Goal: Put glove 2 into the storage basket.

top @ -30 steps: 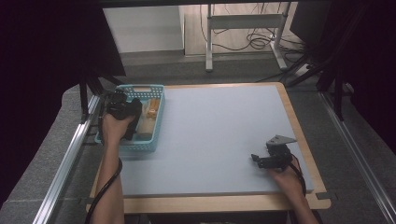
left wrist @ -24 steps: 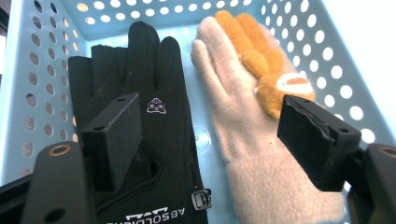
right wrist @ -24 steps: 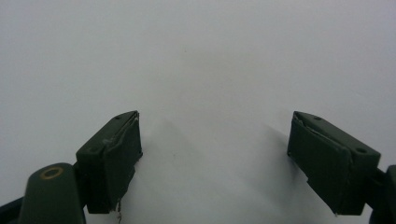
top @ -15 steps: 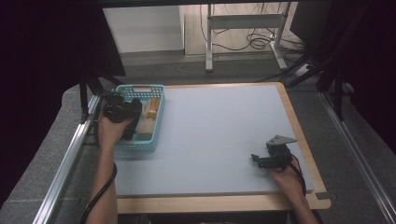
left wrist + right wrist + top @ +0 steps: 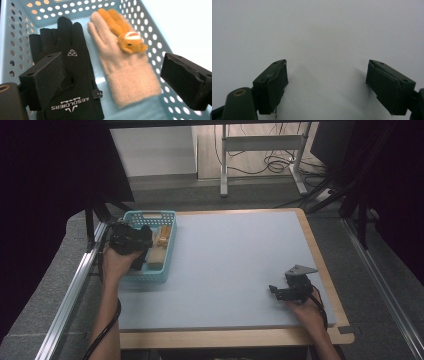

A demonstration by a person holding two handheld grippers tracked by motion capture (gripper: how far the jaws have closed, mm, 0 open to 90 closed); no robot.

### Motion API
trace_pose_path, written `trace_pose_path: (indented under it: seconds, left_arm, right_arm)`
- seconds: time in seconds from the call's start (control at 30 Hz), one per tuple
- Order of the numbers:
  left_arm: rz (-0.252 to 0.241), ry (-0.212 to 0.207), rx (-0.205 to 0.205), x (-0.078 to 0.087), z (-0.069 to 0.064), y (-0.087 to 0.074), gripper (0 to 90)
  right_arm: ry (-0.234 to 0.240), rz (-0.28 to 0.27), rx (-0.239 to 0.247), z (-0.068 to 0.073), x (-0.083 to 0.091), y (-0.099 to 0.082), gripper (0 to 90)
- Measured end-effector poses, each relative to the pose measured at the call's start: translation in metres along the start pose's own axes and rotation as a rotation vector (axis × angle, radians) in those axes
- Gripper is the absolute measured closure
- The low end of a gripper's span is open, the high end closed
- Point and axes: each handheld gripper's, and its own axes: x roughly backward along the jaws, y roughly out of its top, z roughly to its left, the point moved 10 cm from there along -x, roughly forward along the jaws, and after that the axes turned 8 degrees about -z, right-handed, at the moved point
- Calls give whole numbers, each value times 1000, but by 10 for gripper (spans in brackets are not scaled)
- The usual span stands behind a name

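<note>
Gloves lie side by side in the light-blue perforated basket (image 5: 160, 47) at the upper left of the high view: a black glove (image 5: 72, 75) with white lettering on its cuff sits at the left of the left gripper view, and a beige knitted glove (image 5: 125, 67) bearing a small orange plush animal (image 5: 125, 32) sits just beside it, at centre. The left gripper (image 5: 112, 82) hangs over both gloves; its jaws have just been opening and now stand wide, with the pads pressing on neither glove, though the beige cuff lies in the gap between them. In the high view the same left gripper (image 5: 131, 240) sits over the basket (image 5: 165, 265) at the left edge of the grey table mat (image 5: 240, 255). The right gripper (image 5: 327, 85) rests low over bare mat, jaws wide and empty; in the high view the right gripper (image 5: 289, 291) appears at the lower right, well apart from the basket. Judged from this layout, the step in hand is either a release into the basket or the approach to a pick. A pick of the beige glove calls for lowering the pads astride the cuff, closing on the thick knit only, and keeping clear of the black glove and the basket wall.
</note>
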Motion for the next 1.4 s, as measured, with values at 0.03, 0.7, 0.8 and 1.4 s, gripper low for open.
trace_pose_path:
  seconds: [0.03,0.7,0.8,1.4]
  left_arm:
    - [-3,-6,-4,1,-2,0,48]
    - [-34,-88,-31,19,-27,-7,4]
    - [-40,-93,-42,21,-32,-8,0]
    - [-64,-139,-103,26,-63,-15,0]
  right_arm:
    - [0,0,0,0,0,0,171]
    - [-1,-1,0,0,0,0,171]
    - [-1,-1,0,0,0,0,171]
    - [-2,-2,0,0,0,0,171]
